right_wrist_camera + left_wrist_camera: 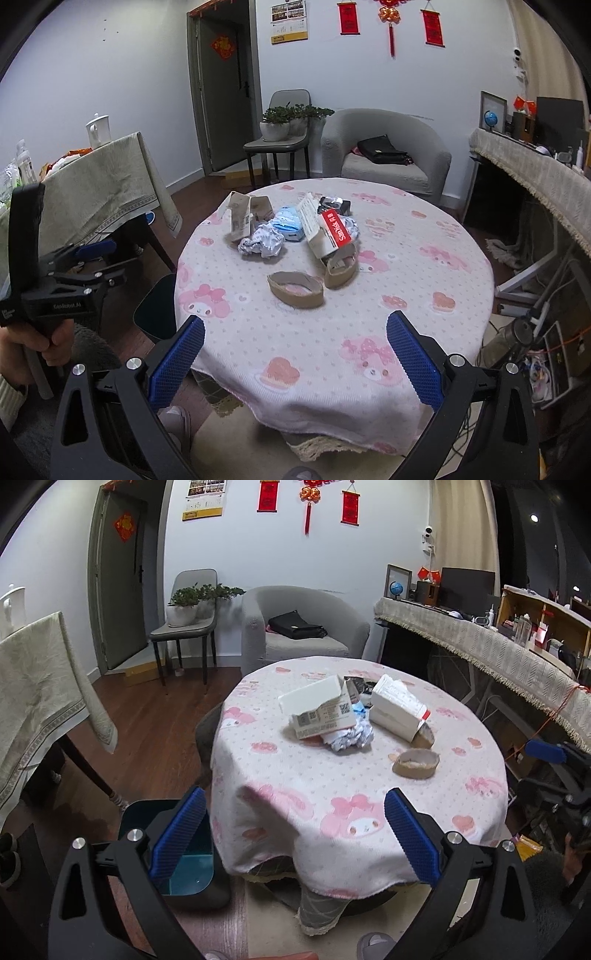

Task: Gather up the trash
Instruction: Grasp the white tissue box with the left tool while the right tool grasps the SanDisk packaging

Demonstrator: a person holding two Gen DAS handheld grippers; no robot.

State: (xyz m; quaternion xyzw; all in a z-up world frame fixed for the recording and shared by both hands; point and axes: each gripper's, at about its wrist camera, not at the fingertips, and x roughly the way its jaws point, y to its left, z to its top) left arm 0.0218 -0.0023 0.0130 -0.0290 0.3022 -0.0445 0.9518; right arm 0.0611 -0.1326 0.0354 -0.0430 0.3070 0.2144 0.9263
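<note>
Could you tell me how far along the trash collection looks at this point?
Nothing looks done yet. The bin beside the table shows no trash in the part visible. Nothing is in hand: the left gripper and right gripper hover with jaws open and bare. Left to collect: the boxes, crumpled paper and tape rolls.

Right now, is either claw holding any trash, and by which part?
Nothing held: left claw and right claw are open and empty, short of the table.
</note>
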